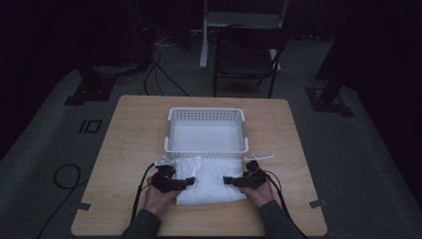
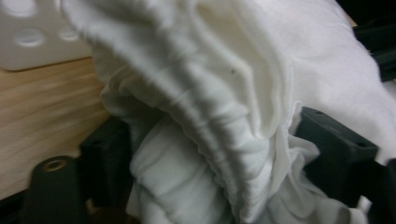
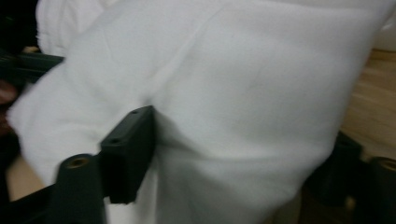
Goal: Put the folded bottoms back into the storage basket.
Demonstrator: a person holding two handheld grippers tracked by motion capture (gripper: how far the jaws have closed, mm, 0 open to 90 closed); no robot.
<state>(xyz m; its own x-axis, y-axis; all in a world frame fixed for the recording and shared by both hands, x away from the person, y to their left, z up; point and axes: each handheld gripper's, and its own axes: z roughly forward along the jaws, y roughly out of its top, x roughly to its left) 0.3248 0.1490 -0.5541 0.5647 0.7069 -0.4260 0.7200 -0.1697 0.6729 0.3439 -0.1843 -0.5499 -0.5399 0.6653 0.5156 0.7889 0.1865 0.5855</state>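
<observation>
Both hands (image 1: 161, 196) low, tongs (image 1: 188, 182) clamped on white folded cloth (image 1: 211, 181).

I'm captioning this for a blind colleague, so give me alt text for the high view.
Two hand-held tongs, left and right, grip opposite sides of a folded white cloth bundle on a light wooden table, just in front of a white perforated plastic basket.

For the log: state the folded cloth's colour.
White, plain; folded cloth shows best in the high view.
</observation>
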